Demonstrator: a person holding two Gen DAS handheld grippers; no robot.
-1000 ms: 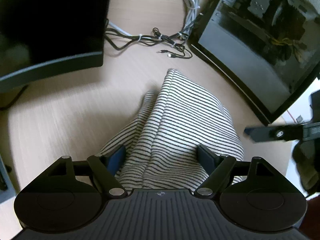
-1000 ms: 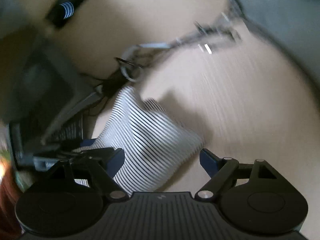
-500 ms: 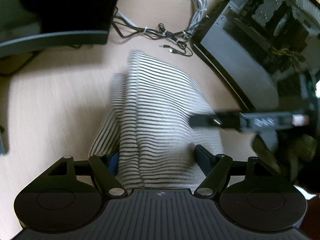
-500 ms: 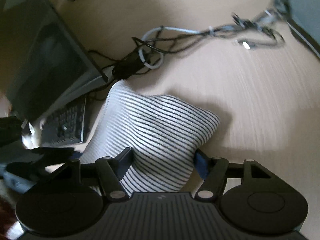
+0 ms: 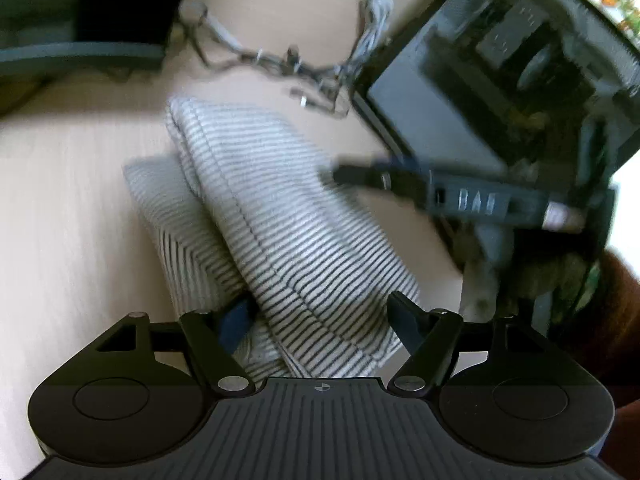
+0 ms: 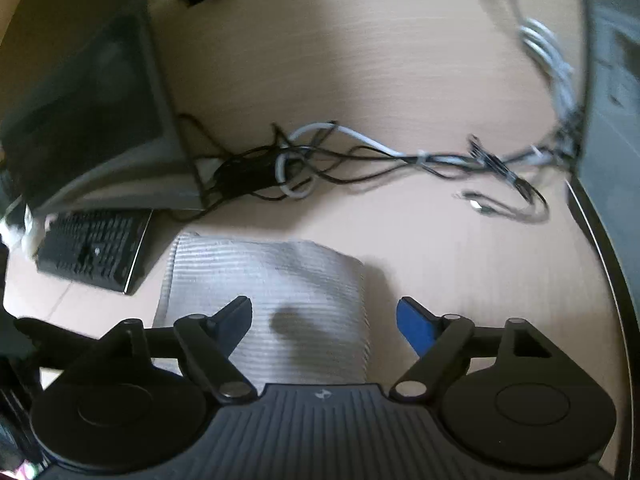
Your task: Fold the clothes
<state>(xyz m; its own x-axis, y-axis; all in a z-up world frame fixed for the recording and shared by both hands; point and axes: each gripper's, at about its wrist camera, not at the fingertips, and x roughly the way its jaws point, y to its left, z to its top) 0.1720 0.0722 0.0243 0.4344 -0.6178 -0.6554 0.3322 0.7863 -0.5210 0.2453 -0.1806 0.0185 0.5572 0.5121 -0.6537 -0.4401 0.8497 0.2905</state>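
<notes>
A white cloth with thin dark stripes [image 5: 288,232] lies folded on the light wooden table [image 5: 60,208]. Its near end sits between the fingers of my left gripper [image 5: 320,320], whose jaws stand wide; the left pad is tucked against a fold. The right gripper's finger [image 5: 360,174] reaches over the cloth's far side, blurred. In the right wrist view the striped cloth [image 6: 280,280] lies flat under my right gripper [image 6: 324,320]. Its jaws are opening, the blue right pad [image 6: 414,324] stands clear of the cloth's edge, and nothing is clamped.
A glass-sided computer case [image 5: 500,80] stands to the right, a dark monitor [image 5: 80,20] at the far left. Tangled cables [image 6: 320,160] run across the table behind the cloth. A black keyboard [image 6: 92,248] lies beside the monitor base [image 6: 120,184].
The cloth, earlier humped between the right gripper's jaws, now lies flat. Those jaws narrowed on it, then widened, and the view rolled. The right gripper's finger moved in over the cloth.
</notes>
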